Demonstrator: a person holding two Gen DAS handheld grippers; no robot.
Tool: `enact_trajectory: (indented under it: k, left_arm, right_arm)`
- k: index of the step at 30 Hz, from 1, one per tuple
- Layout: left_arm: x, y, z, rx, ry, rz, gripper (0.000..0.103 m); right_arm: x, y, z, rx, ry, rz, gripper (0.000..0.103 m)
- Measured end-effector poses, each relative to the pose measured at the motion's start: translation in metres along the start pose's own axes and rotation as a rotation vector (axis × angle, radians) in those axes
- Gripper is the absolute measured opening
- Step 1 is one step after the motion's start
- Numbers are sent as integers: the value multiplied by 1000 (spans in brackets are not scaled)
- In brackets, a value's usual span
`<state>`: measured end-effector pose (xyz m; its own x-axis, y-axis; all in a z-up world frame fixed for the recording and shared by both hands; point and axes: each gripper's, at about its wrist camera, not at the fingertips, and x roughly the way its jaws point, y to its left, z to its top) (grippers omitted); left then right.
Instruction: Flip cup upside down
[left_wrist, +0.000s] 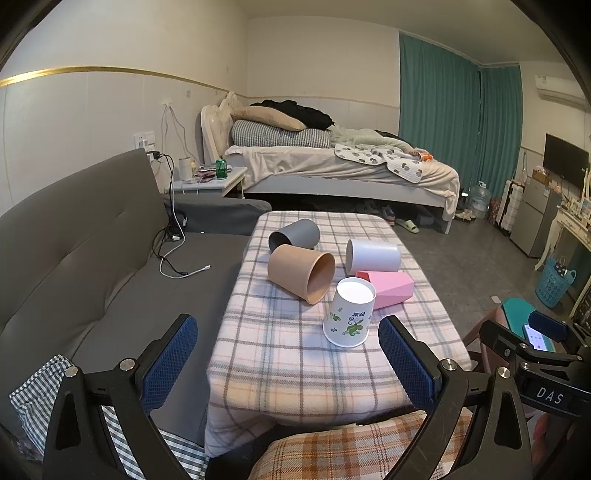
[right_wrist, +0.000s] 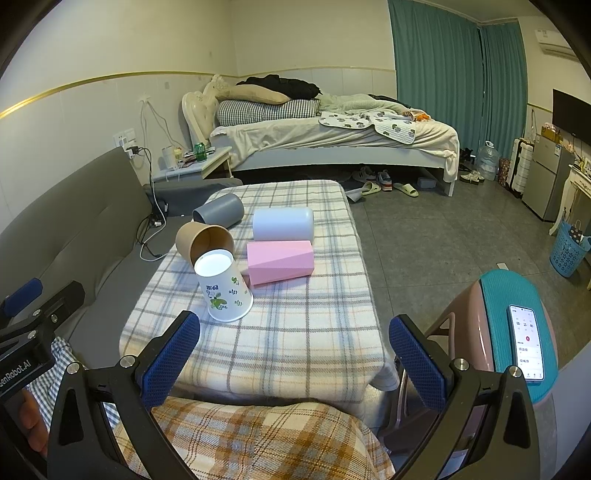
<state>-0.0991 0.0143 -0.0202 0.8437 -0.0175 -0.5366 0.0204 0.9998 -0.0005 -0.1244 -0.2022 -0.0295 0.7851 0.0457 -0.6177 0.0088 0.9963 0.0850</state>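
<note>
A white paper cup with a green print stands upside down, rim down, on the plaid-covered table. Behind it lie on their sides a brown paper cup, a grey cup, a pale lavender cup and a pink faceted cup. My left gripper is open and empty, held back from the table's near edge. My right gripper is open and empty, just short of the white cup.
A grey sofa with cables runs along the table's left. A stool with a teal top carries a phone on the right. A plaid cushion lies below the grippers. A bed stands beyond.
</note>
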Motion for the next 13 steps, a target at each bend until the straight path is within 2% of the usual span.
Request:
enact_trajectory:
  k: [13]
  left_arm:
    - [-2, 2, 1, -21, 11, -16, 101]
  right_arm:
    - [1, -1, -5, 0, 0, -8, 103]
